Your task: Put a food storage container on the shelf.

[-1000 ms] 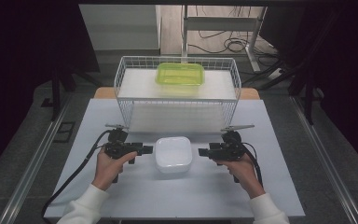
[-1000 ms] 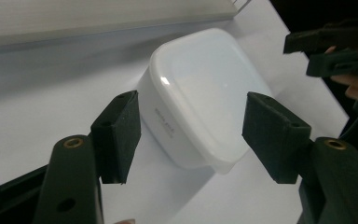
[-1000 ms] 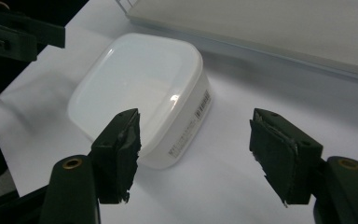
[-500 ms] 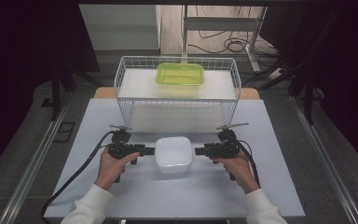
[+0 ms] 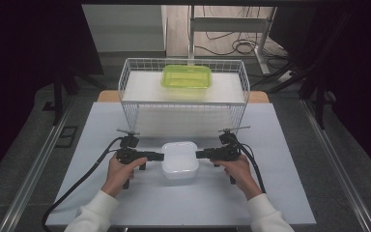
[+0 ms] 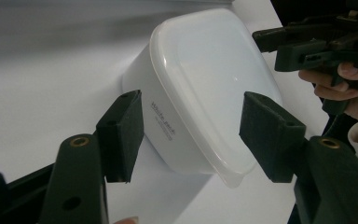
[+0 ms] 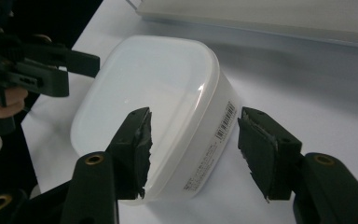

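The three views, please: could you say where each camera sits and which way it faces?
High view: above the person's side, looking forward and down at the white container; forearms, both hands show.
Left gripper view: rides the left gripper, facing the container's side; its jaws show.
Right gripper view: rides the right gripper, facing the opposite side; its jaws show.
All share the container.

Both grippers have closed in on the white box (image 5: 179,159): left gripper (image 5: 160,156) and right gripper (image 5: 199,154) now straddle its ends, right jaws narrowing.
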`<state>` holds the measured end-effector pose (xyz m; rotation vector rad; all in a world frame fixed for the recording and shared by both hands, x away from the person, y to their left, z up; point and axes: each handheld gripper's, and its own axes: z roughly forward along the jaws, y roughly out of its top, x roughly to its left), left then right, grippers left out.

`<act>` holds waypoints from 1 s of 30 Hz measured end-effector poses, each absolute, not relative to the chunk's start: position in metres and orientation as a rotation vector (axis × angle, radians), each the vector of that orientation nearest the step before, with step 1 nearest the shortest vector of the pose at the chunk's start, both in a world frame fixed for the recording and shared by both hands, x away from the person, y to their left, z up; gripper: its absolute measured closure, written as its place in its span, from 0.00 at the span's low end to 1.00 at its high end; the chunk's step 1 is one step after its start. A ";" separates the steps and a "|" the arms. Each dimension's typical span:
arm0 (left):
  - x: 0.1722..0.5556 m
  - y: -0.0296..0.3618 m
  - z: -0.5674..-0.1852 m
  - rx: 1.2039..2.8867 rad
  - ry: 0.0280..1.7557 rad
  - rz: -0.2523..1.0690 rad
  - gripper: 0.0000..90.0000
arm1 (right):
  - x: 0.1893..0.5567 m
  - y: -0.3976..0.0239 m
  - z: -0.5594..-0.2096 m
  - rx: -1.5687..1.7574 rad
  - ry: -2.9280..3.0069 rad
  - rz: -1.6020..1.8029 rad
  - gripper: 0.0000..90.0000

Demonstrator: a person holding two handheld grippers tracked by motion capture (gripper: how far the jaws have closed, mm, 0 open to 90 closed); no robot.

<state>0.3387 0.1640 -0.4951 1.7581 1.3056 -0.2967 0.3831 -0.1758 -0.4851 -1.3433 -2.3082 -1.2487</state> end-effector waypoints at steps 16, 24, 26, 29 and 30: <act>0.342 0.161 -0.508 1.717 1.295 -0.434 0.66 | 0.386 -0.171 -0.495 -1.328 -2.197 -1.225 0.66; 0.339 0.161 -0.509 1.684 1.321 -0.436 0.74 | 0.383 -0.173 -0.496 -1.373 -2.120 -1.226 0.74; 0.338 0.162 -0.508 1.679 1.320 -0.431 0.76 | 0.383 -0.175 -0.496 -1.375 -2.096 -1.229 0.76; 0.336 0.163 -0.505 1.663 1.316 -0.419 0.80 | 0.381 -0.178 -0.494 -1.368 -2.088 -1.243 0.79; 0.335 0.163 -0.504 1.658 1.317 -0.410 0.81 | 0.381 -0.179 -0.493 -1.363 -2.087 -1.250 0.80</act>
